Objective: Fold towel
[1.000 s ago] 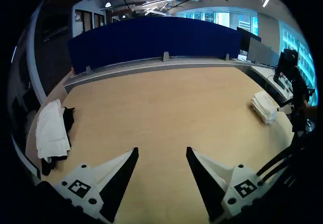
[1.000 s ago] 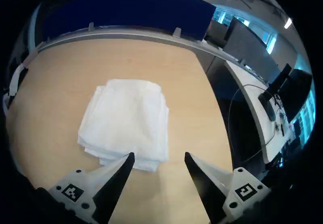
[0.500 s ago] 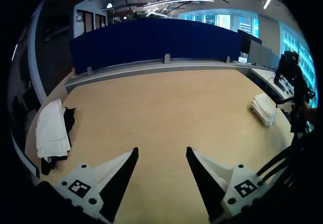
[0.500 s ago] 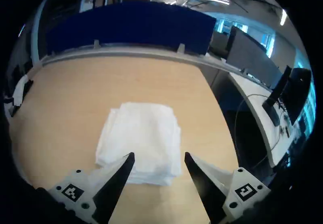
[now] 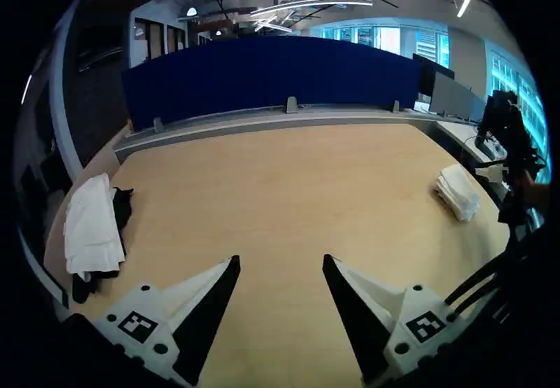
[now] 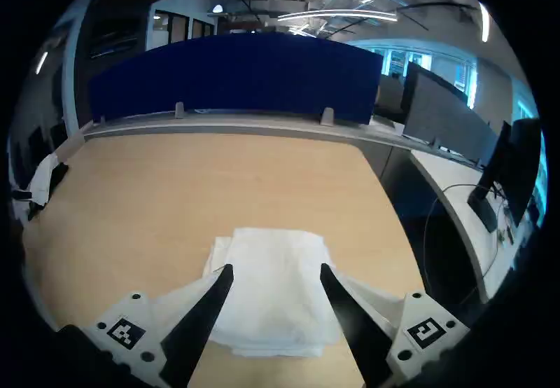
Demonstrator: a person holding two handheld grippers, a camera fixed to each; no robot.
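Your right gripper (image 6: 275, 269) stands wide apart, and both fingers are free of any grasp. The folded towel (image 6: 273, 307) lies flat on the worktop (image 6: 175, 192) right under it, a neat white stack of several layers. The stack reaches from between the 2 fingertips back toward the camera. You cannot tell from the right gripper view whether the fingers touch the cloth or hang just above it. The towel sits near the worktop's right-hand edge, and a monitor (image 6: 518, 164) stands on a separate desk beyond that edge.

Your left gripper (image 5: 280, 258) is also spread wide and holds nothing, with bare wood between its fingers. In the left gripper view the towel (image 5: 457, 190) shows far off to the right, well apart from this gripper. At the opposite, left edge of the worktop a loose white cloth (image 5: 89, 225) lies on top of a black item (image 5: 120, 207). A blue partition (image 5: 273, 73) runs along the far side of the worktop.
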